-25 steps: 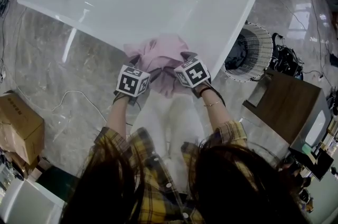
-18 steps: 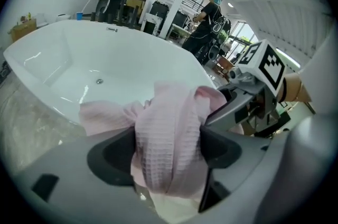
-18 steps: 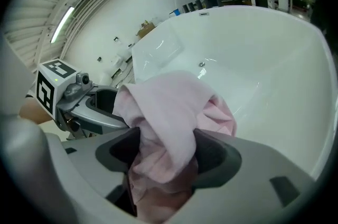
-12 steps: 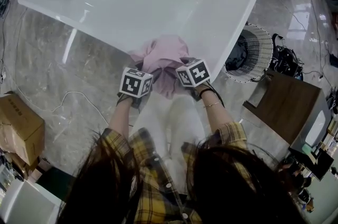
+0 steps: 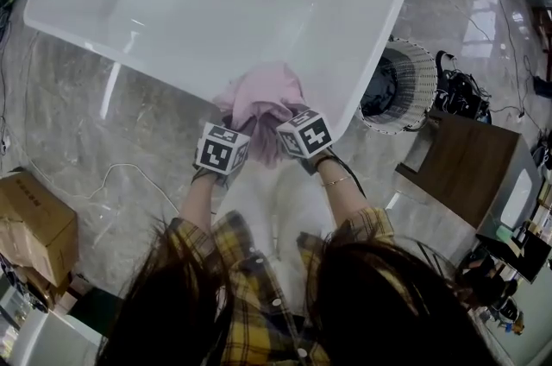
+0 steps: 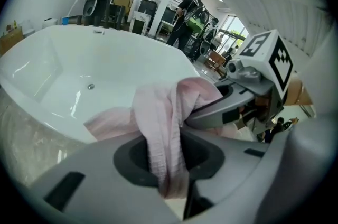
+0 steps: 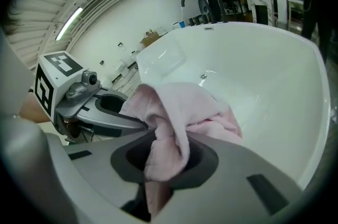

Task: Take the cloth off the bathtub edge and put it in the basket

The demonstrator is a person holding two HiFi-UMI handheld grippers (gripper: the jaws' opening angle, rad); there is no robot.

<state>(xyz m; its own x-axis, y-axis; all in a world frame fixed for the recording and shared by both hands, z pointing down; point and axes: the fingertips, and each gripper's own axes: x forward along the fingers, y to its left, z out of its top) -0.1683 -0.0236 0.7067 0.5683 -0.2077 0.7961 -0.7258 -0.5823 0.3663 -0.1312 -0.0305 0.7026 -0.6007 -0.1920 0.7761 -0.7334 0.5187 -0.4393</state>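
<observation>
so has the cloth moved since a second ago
No. The cloth stays at the same spot on the bathtub rim; jaws of the left gripper and right gripper have just been closing on it.

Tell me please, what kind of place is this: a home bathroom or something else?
Probably a workshop hall, not a home bathroom: the bathtub stands free on an open floor, with a cardboard box and tangled cables nearby.

The glossy marbled floor (image 5: pixel 69 105) is reflecting light, a cardboard box (image 5: pixel 33 222) sitting well left of what seems a brown cabinet (image 5: pixel 470 166), cables (image 5: pixel 461 88) lying just beyond it.
</observation>
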